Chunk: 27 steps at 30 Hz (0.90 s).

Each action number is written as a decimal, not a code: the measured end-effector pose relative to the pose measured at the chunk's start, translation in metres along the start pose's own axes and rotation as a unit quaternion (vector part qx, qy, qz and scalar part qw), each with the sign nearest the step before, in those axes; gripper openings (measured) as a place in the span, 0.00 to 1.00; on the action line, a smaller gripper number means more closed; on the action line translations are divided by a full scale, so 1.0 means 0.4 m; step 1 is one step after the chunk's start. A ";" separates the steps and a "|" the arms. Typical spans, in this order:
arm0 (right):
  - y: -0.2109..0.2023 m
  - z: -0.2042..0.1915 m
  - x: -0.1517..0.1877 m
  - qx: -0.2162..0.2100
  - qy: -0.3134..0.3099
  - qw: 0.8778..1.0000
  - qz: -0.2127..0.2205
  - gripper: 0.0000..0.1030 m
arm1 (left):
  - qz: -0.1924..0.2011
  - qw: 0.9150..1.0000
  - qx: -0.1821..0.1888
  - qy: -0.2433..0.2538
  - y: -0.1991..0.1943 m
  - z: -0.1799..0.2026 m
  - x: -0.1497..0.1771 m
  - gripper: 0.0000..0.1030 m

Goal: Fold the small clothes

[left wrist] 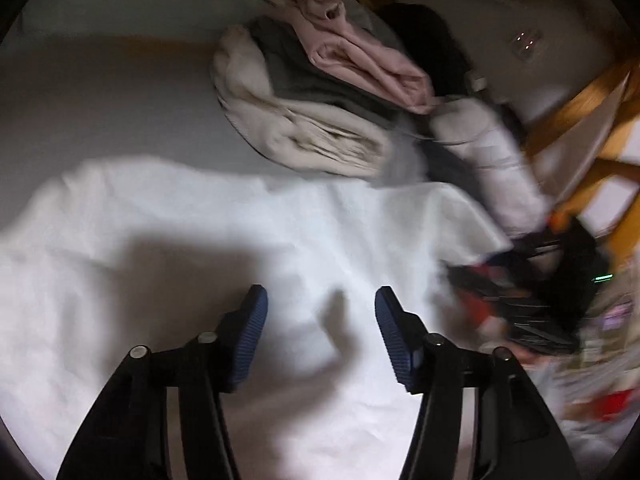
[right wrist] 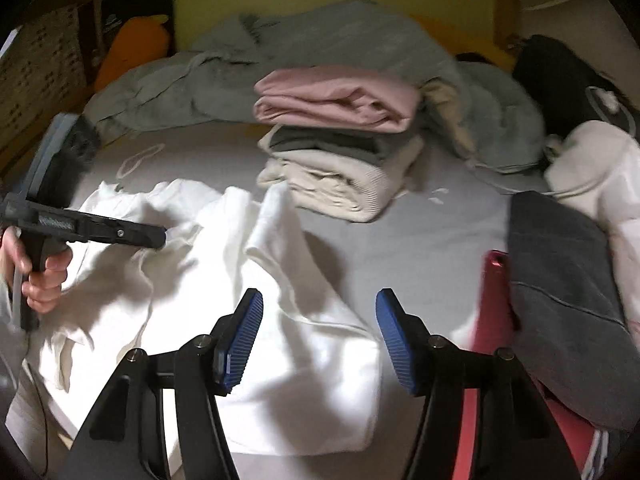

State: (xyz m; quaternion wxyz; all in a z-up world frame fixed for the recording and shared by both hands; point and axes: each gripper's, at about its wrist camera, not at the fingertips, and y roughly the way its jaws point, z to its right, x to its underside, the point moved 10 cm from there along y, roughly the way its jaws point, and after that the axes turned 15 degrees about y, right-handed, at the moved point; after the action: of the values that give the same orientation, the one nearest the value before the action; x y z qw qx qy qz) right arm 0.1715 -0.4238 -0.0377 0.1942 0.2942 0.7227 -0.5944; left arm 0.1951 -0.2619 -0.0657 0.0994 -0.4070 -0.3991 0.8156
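Note:
A white garment [right wrist: 280,320] lies spread and rumpled on the grey bed sheet [right wrist: 420,240]; it also fills the lower half of the left wrist view [left wrist: 200,240]. My left gripper [left wrist: 321,296] is open and empty just above the white cloth. It also shows from the side at the left of the right wrist view [right wrist: 158,238], over the garment's rumpled left part. My right gripper [right wrist: 319,300] is open and empty above the garment's right edge. A stack of folded clothes [right wrist: 340,140], pink on grey on cream, sits behind the garment; it also shows in the left wrist view [left wrist: 320,92].
A crumpled grey-green blanket [right wrist: 340,40] lies behind the stack. A dark grey garment [right wrist: 560,300] on a red one [right wrist: 492,320] lies at the right, with white [right wrist: 600,168] and black [right wrist: 560,72] items behind. A wooden frame [left wrist: 580,120] stands to the right.

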 end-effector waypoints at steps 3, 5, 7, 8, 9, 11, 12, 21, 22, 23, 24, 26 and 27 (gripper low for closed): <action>0.018 0.009 -0.005 0.004 0.014 1.000 0.013 0.56 | -0.033 0.990 -0.134 0.024 0.037 -0.049 -0.005 0.05; 0.043 0.004 -0.012 -0.006 0.026 1.000 0.011 0.36 | -0.019 0.988 -0.150 0.028 0.040 -0.047 -0.016 0.04; 0.074 0.007 -0.028 -0.021 0.036 0.999 -0.005 0.01 | 0.009 0.986 -0.162 0.040 0.028 -0.034 -0.034 0.04; 0.079 0.018 -0.036 -0.020 0.046 0.999 -0.002 0.02 | 0.026 0.986 -0.164 0.035 0.021 -0.039 -0.045 0.04; 0.083 0.036 -0.047 -0.014 0.063 0.998 0.005 0.02 | 0.045 0.985 -0.165 0.024 0.005 -0.047 -0.058 0.04; 0.090 0.074 -0.061 -0.030 0.112 0.993 -0.001 0.02 | 0.081 0.984 -0.159 0.002 -0.019 -0.062 -0.077 0.04; 0.095 0.096 -0.061 -0.050 0.152 0.987 -0.013 0.02 | 0.081 0.986 -0.148 -0.002 -0.017 -0.066 -0.081 0.04; 0.010 -0.027 -0.046 -0.271 0.241 0.924 -0.117 0.02 | 0.096 0.988 -0.102 0.061 -0.072 0.047 -0.021 0.07; -0.012 -0.067 -0.052 -0.286 0.236 0.920 -0.125 0.02 | 0.114 0.986 -0.103 0.063 -0.109 0.067 -0.017 0.08; -0.030 -0.105 -0.058 -0.297 0.229 0.918 -0.129 0.02 | 0.130 0.984 -0.102 0.062 -0.145 0.078 -0.018 0.10; -0.047 -0.149 -0.061 -0.308 0.220 0.915 -0.135 0.02 | 0.149 0.982 -0.099 0.058 -0.185 0.089 -0.016 0.11; -0.064 -0.240 -0.059 -0.320 0.213 0.910 -0.156 0.02 | 0.183 0.978 -0.088 0.051 -0.268 0.104 -0.008 0.14; -0.063 -0.284 -0.056 -0.322 0.218 0.907 -0.164 0.02 | 0.196 0.976 -0.086 0.047 -0.310 0.104 0.001 0.14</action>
State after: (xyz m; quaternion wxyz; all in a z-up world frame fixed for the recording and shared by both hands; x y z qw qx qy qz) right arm 0.1797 -0.3208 0.0199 0.0162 0.2155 0.9370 -0.2743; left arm 0.1439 -0.2035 0.0393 -0.0791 -0.5218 -0.3755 0.7619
